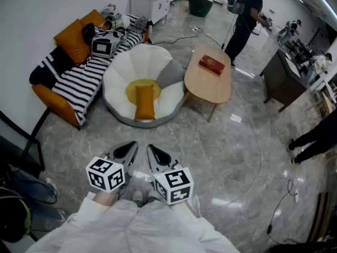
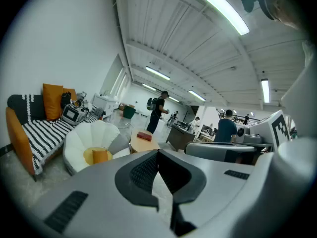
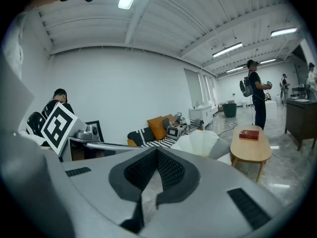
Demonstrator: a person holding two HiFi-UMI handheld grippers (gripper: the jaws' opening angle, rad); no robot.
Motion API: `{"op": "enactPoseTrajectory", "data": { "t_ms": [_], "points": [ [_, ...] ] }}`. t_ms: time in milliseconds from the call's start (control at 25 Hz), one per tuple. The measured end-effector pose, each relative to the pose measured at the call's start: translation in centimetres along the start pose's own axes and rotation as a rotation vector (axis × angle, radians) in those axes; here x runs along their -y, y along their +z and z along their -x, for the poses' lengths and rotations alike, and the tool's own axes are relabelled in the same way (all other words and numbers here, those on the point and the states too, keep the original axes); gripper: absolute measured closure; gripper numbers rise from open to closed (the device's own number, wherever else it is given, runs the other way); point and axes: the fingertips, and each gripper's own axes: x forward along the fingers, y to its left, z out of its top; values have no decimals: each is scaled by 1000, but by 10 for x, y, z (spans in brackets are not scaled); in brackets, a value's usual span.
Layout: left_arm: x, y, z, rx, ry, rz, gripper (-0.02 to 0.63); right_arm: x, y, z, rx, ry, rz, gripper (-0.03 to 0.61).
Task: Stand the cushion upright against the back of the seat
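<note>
While cushion (image 1: pixel 145 102) lies on seat (image 1: pixel 141 62) — right gripper (image 1: pixel 156 153) closed, left gripper (image 1: pixel 128 149) seemingly closed.

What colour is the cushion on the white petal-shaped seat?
The cushion is orange, clearest in the head view.

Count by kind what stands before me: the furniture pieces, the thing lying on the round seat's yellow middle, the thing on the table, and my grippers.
Sofa: 1
Round white seat: 1
Wooden table: 1
Orange cushion: 1
Red box: 1
Grippers: 2, the left gripper and the right gripper
Total: 7
</note>
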Motion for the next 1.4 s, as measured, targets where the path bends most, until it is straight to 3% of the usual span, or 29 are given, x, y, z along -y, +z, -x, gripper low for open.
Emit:
{"op": "enactPoseTrajectory", "data": {
  "t_ms": [440, 680, 880, 1160, 1400],
  "points": [
    [-7, 2, 0, 30, 4, 58, 607, -2, -1, -8, -7, 10, -7, 566],
    [-6, 0, -8, 10, 7, 41, 607, 8, 6, -8, 11, -14, -7, 568],
    [-3, 2, -17, 15, 23, 13, 607, 24, 2, -12, 11, -36, -67, 566],
    [-4, 3, -34, 38, 21, 95, 607, 41, 9, -15, 21, -30, -25, 566],
    [6, -12, -50, 26, 31, 108, 607, 55, 0, -15, -3, 6, -21, 566]
  ]
}}
